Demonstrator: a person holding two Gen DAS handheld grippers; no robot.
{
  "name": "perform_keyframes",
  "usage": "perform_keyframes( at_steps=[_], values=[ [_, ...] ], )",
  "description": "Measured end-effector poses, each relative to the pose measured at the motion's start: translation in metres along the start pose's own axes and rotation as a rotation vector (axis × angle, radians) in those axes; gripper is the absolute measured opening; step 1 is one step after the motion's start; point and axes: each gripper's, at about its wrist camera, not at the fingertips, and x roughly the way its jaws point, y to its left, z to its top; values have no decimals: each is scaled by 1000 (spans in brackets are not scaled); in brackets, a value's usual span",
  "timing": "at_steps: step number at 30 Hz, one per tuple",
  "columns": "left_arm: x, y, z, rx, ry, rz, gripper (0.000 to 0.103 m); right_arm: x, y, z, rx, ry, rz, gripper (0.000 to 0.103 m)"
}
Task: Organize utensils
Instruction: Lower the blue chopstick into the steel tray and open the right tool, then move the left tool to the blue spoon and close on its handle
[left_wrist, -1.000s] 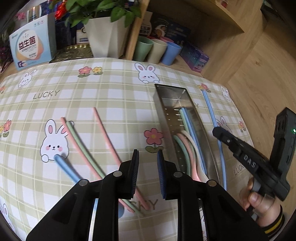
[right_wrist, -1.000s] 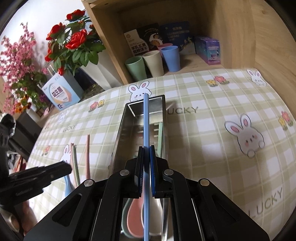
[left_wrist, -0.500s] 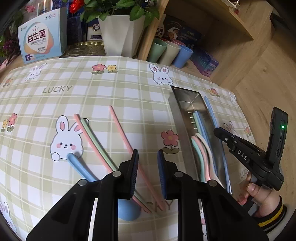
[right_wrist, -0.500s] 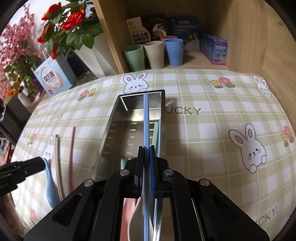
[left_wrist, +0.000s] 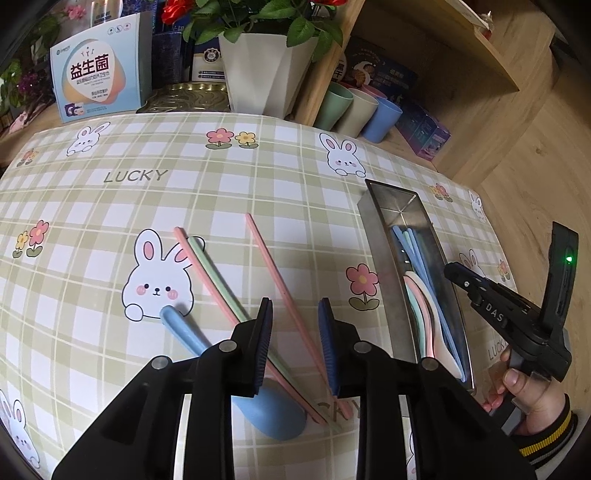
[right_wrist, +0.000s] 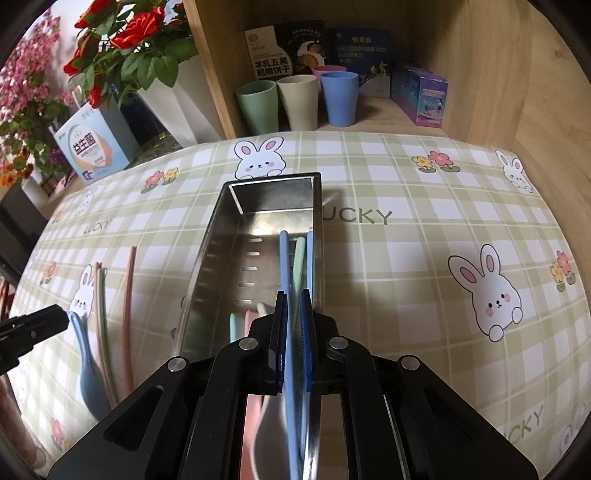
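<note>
Right gripper (right_wrist: 293, 321) sits low over the near end of the metal tray (right_wrist: 221, 229), jaws pinched nearly together on a blue chopstick (right_wrist: 283, 258); the stick runs from between the pads away down the tray's length, its far tip short of the far wall. A second blue chopstick (right_wrist: 309, 254) lies along the tray's right wall, a green chopstick (right_wrist: 298, 254) between the two. Spoon handles in green, pink and cream (right_wrist: 260, 308) show at the tray's near end, partly hidden by the gripper. Left gripper (left_wrist: 295, 325) hovers over the checked bunny tablecloth (left_wrist: 110, 206), left of the tray; jaws part-open and widening. A pink chopstick (left_wrist: 273, 273) lying on the cloth appears in the gap between them, the pads not pressing on it. Just left of it, a second pink chopstick (left_wrist: 199, 266) and a green one (left_wrist: 214, 273) lie side by side, touching or nearly so. A blue spoon (left_wrist: 192, 336) lies further left, handle tip on a printed rabbit, bowl near the camera under the left finger. The person's hand (left_wrist: 528, 395) holding the right gripper is visible at the right edge, striped cuff at the wrist. Far side: green, cream and blue cups (right_wrist: 297, 99) in a wooden shelf, a white planter (left_wrist: 266, 70) with red flowers.
</note>
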Motion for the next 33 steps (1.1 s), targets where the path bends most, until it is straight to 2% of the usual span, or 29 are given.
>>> perform_keyframes(
  at_steps=[18,26,33],
  values=[
    [-36,36,-3,-26,-57,30,37,-42,8,-9,76,-32,-17,8],
    [-49,71,-10,-63,-67,50,37,-62,44,-23,99,-85,35,8],
    [-44,98,-27,-89,-26,92,37,-59,80,-46,119,-101,85,8]
  ],
)
